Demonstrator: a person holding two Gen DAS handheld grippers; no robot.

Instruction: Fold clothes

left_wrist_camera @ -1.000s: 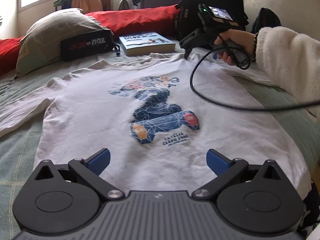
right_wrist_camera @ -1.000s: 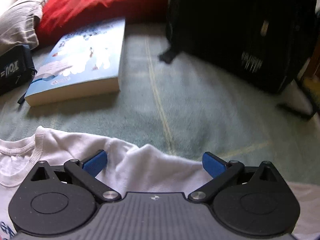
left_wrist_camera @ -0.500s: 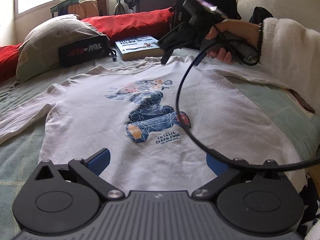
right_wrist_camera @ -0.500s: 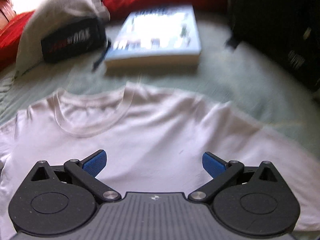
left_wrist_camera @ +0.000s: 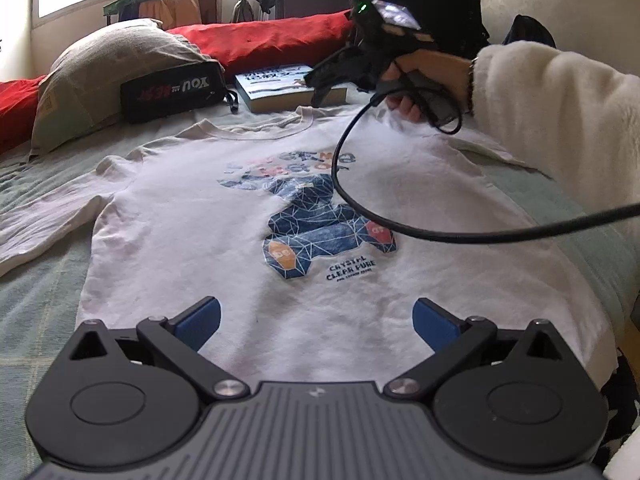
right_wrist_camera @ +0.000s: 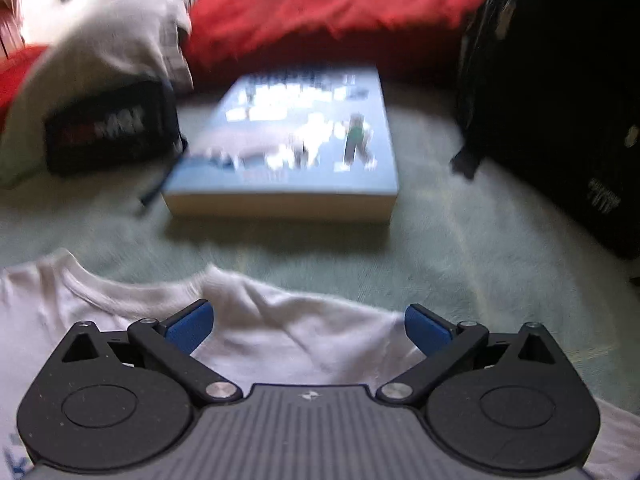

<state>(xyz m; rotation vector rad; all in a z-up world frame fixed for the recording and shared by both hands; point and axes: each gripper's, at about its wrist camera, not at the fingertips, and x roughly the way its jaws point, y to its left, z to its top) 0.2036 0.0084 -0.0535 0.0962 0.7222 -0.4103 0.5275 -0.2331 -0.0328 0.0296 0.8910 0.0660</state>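
A white long-sleeved shirt (left_wrist_camera: pixel 224 240) with a blue bear print lies flat, front up, on a pale green bed. My left gripper (left_wrist_camera: pixel 316 318) hovers open over the shirt's lower hem, nothing between its blue pads. In the left wrist view the right gripper (left_wrist_camera: pixel 320 88) is held by a hand in a fluffy white sleeve (left_wrist_camera: pixel 552 112) above the shirt's right shoulder near the collar. In the right wrist view the right gripper (right_wrist_camera: pixel 308 326) stands open just over the shoulder fabric (right_wrist_camera: pixel 288 328), beside the collar (right_wrist_camera: pixel 92 292).
Behind the collar lie a blue book (right_wrist_camera: pixel 288 152), a black pouch (left_wrist_camera: pixel 172 90) and a grey pillow (left_wrist_camera: pixel 104 68), with a red cushion (left_wrist_camera: pixel 260 46) and a black bag (right_wrist_camera: pixel 560 100) further back. A black cable (left_wrist_camera: pixel 400 224) hangs across the shirt's print.
The right gripper rose and swung left over the collar, then came back down toward the right shoulder. The left gripper stayed almost still at the hem. Both stayed open.
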